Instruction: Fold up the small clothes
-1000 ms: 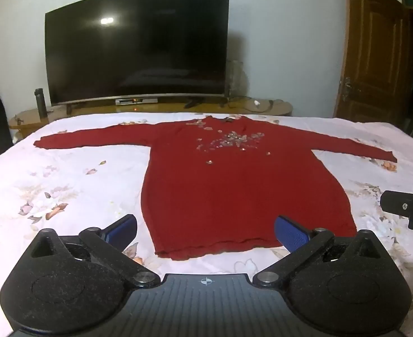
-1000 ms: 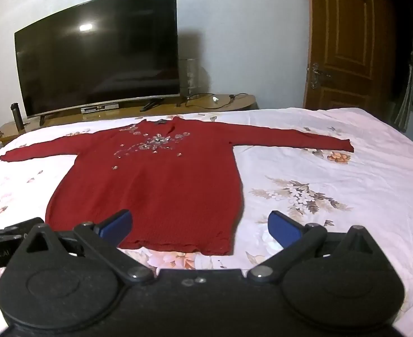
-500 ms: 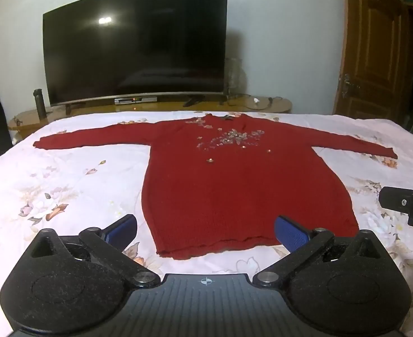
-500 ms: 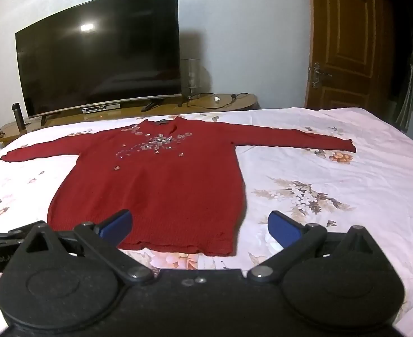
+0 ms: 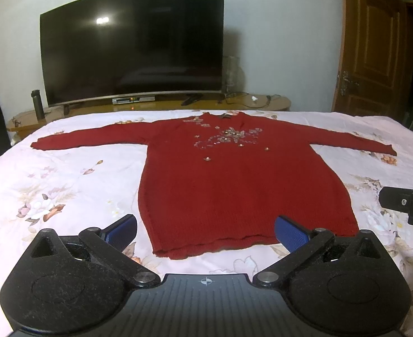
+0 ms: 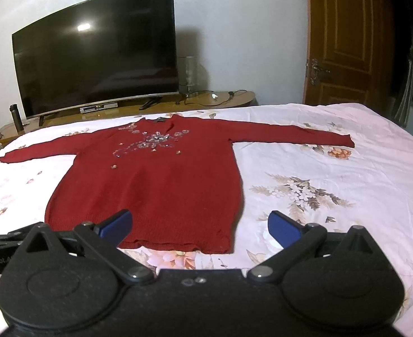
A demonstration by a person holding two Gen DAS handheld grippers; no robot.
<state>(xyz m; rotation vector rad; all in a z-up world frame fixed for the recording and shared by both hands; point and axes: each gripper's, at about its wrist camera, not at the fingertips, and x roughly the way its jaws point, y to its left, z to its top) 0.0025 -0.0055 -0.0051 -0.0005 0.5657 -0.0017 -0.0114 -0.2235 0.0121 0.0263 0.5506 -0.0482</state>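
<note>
On the bed [image 5: 66,185], a red sweater [image 5: 234,185] lies flat, front up, both sleeves stretched out to the sides, hem toward the cameras, neckline toward the far edge. Beaded floral trim [image 5: 229,137] sits on the chest. Bedsheet is pale pink with flower print.

Left gripper [image 5: 205,231]: jaws spread wide, nothing between them, blue pads [image 5: 122,229] hovering just short of the hem. In this view the left pad is over bare sheet beside the hem's left corner, the right pad is in front of the hem's right corner. Contact with cloth cannot be told.

Right gripper [image 6: 201,226]: also spread wide, holding nothing. Its left pad [image 6: 116,224] overlaps the sweater [image 6: 156,191] hem in view, the right pad is over bare sheet past the right edge of the garment. Right gripper's black body shows at the right border of the left wrist view [image 5: 405,205]; part of the left one shows at the left border of the right wrist view.

Beyond the bed: big curved TV [image 5: 133,45], dark screen, on a low wooden stand [image 5: 161,105]. Dark bottle [image 5: 38,108] on the stand's left end. Brown wooden door [image 5: 372,53] at right, white wall behind.
</note>
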